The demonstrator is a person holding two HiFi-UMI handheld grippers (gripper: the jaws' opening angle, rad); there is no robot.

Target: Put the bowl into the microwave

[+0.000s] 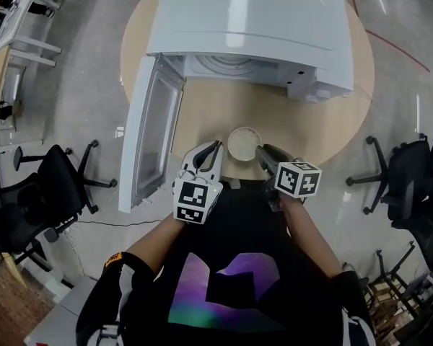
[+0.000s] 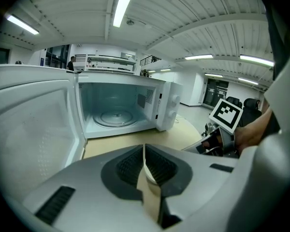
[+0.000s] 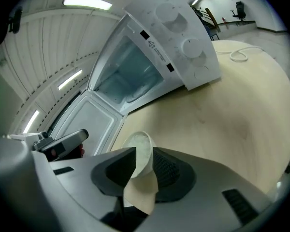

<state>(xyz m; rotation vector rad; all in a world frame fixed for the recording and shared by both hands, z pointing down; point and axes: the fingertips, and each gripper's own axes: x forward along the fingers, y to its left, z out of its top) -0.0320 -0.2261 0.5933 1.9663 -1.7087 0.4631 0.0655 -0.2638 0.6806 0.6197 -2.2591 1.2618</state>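
Both rim sides of the bowl (image 1: 244,141) are pinched: my left tongs (image 1: 216,147) are nearly closed on it, and my right tongs (image 1: 263,150) clamp its wall. It lies between them over the tabletop (image 1: 332,132), with the open microwave (image 1: 252,27) straight ahead.

Shiny grey floor (image 1: 79,85) with a thin red line (image 1: 397,45) running across it, and a round light-wood counter (image 1: 350,121) in the middle. Black office chairs (image 1: 43,193) on both sides, white desk (image 1: 18,6) off in the corner. Fluorescent tube lights (image 2: 122,6) on a ribbed white ceiling (image 2: 63,8).
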